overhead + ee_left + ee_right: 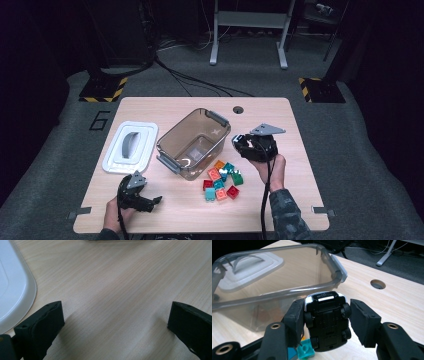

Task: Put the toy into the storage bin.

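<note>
Right gripper [325,322] clamped a toy car [327,322], underside to camera, nose toward the clear bin [287,293] just ahead over the table [402,302]; left gripper [115,322] sat open, empty.

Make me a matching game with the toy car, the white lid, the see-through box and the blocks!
Things:
1. toy car
2. white lid
3. see-through box
4. blocks

Places:
A. heaped on the table just in front of the box
B. middle of the table, open
C. between the right tongs, wheels facing the camera
D. flat on the table, left of the box

Pairs: 1-C, 2-D, 3-B, 4-A
</note>
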### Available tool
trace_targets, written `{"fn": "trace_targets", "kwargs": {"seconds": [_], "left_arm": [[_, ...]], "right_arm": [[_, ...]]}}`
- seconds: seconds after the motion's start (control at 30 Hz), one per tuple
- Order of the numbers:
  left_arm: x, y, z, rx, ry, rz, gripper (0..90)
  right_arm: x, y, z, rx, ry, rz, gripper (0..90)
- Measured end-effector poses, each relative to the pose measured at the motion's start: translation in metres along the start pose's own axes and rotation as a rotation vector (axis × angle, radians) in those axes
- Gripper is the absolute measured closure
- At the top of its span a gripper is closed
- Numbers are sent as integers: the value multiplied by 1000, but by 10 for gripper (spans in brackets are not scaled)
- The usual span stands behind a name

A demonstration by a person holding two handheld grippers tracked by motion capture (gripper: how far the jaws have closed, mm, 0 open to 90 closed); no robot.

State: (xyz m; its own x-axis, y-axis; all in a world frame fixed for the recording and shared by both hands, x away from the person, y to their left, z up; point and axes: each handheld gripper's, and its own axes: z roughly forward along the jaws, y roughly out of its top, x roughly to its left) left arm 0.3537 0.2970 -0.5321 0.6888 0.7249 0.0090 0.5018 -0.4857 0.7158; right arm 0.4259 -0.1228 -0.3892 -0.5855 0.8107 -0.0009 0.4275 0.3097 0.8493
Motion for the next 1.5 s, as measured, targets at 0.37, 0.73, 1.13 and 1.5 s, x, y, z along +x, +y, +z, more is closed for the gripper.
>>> {"fn": "trace_targets", "kwargs": {"seconds": [0.37, 0.73, 1.13, 1.5], "left_arm": [[0, 0, 0, 0, 0, 0, 4], [0, 0, 0, 4, -8, -6, 4], [1, 0, 0, 5, -10, -7, 4], [1, 1, 0, 8, -9, -1, 4]], "right_arm": [[-9, 23, 13, 4, -28, 5, 468], [-15, 49, 22, -11, -46, -7, 467], [-4, 75, 43, -18, -19, -43, 467], [11, 75, 73, 25, 23, -64, 466]]}}
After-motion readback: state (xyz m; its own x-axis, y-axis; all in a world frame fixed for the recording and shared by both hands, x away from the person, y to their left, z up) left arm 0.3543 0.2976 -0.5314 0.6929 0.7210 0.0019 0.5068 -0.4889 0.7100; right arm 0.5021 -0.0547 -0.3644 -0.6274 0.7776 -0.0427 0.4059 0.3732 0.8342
